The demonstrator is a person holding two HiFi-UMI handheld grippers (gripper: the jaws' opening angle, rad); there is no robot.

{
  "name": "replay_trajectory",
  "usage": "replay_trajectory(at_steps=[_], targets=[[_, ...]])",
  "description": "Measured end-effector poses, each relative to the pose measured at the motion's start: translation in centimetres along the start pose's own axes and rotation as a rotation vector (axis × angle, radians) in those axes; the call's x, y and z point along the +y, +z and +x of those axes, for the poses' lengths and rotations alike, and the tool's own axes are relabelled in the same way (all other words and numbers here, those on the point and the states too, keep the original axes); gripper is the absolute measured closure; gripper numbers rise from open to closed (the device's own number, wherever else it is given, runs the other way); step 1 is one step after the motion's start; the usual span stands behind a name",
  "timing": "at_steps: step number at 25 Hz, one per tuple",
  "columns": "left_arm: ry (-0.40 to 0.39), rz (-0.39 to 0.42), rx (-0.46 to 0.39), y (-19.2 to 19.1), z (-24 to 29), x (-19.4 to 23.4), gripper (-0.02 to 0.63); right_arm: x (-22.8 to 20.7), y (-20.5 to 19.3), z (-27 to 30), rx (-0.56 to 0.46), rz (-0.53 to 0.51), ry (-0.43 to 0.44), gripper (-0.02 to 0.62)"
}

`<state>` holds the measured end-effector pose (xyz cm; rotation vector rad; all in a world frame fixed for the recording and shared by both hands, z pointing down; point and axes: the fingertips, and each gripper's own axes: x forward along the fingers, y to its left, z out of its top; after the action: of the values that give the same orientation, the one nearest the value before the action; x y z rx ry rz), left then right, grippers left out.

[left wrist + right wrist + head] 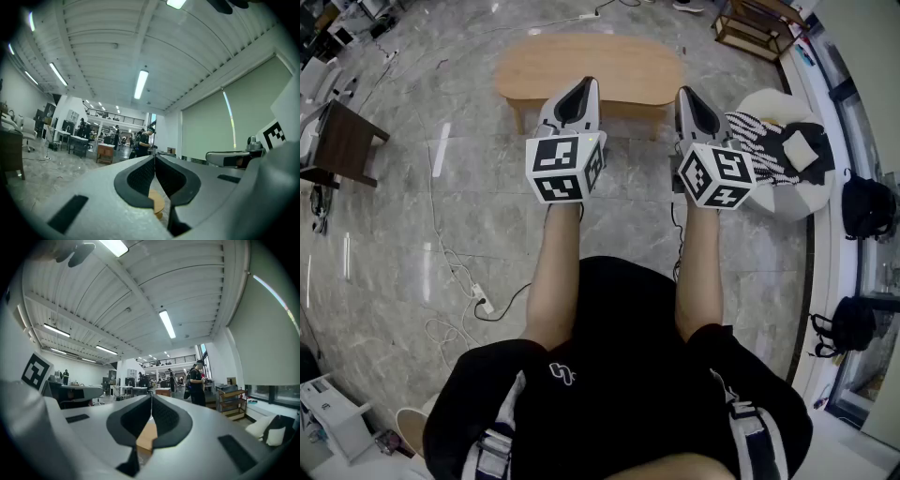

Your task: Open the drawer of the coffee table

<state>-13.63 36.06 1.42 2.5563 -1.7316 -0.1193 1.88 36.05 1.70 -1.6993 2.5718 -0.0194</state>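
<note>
Grey left gripper (586, 89): jaws pressed together, nothing between them, held level.
Right gripper (686, 96): jaws likewise closed on nothing, level, just beside the left one.
Coffee table (609, 66): light wood, rounded top, ahead of and below both gripper tips, untouched; a sliver of it seen under the closed jaws in each gripper view.
Drawer: not made out in any view.
Floor (469, 216): grey marble under the table.
Sides: dark wooden stool (342, 141) far left, white seat (773, 192) at right.
</note>
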Motion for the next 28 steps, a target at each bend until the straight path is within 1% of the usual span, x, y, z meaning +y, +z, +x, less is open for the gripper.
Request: replay_trajectory(at_steps=[6, 11, 15, 22, 28], targets=[[-0.003, -0.005, -0.004, 0.2, 0.4, 0.7, 0.595, 0.2, 0.1, 0.5, 0.0, -0.011, 0.002, 0.583], [0.001, -0.013, -0.012, 0.4, 0.5, 1.5, 0.595, -0.7, 1.1, 0.3, -0.075, 0.036, -0.043, 0.583], [0.012, -0.032, -0.008, -0.1, 0.6, 2.7, 0.595, -1.2, 1.5, 0.0, -0.109, 0.048, -0.071, 0.583], [0.004, -0.06, 0.002, -1.0, 1.1, 3.5, 0.595, -2.0, 0.9, -0.3, -0.094, 0.039, -0.117, 0.583], [-0.008, -0.057, -0.004, -0.7, 1.8, 4.0, 0.595, -1.5, 1.6, 0.2, -0.129, 0.05, -0.09, 0.583]])
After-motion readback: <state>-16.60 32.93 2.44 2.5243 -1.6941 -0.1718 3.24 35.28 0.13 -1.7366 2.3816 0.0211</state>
